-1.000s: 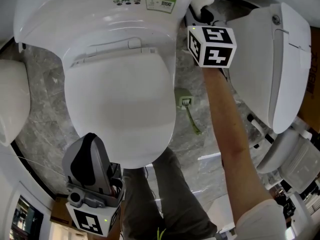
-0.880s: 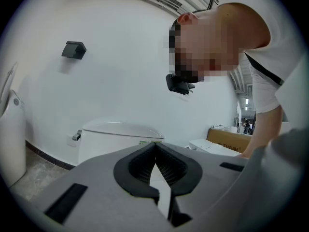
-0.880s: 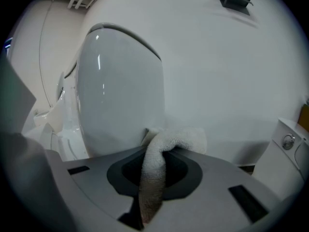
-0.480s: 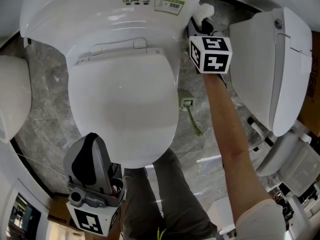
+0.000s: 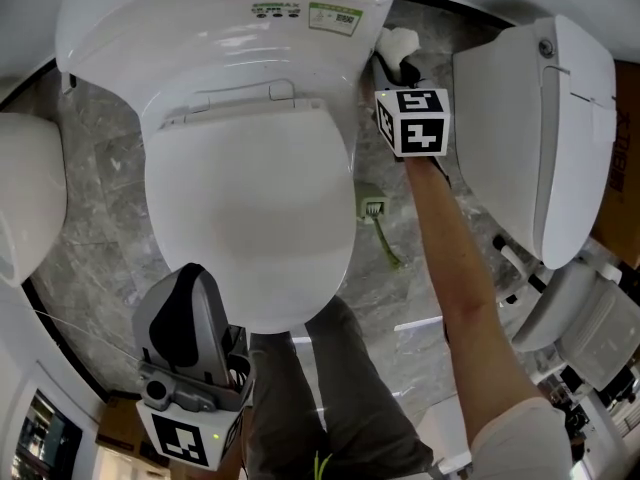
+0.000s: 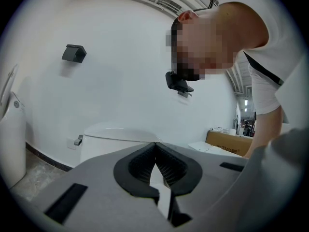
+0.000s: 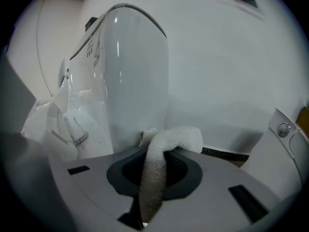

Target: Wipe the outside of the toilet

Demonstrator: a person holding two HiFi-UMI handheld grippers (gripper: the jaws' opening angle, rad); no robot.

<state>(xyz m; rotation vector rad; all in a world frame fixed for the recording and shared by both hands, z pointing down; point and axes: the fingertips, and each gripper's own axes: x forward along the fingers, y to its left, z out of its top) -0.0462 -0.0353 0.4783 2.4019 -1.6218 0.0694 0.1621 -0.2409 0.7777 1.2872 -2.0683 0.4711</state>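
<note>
The right gripper (image 5: pixel 403 66), clamped on a white terry cloth (image 5: pixel 397 40), has slid slightly toward 6 o'clock along the white ceramic toilet (image 5: pixel 200 38), whose lid (image 5: pixel 250 198) is closed. The left gripper (image 6: pixel 155 151) is closed and empty.

**White fixtures crowding a marble floor**

A grey veined marble floor (image 5: pixel 95 198) is spreading out below, with a neighbouring white toilet (image 5: pixel 535 118) standing close on the right and another white fixture (image 5: pixel 25 213) showing at the left edge. A small green item (image 5: pixel 378 223) is lying on the stone. A plain white wall (image 6: pixel 120 47) is carrying a black bracket (image 6: pixel 74 53). A dark skirting (image 6: pixel 46 157) is running along its foot. A cardboard box (image 6: pixel 227 140) is sitting further back.
</note>
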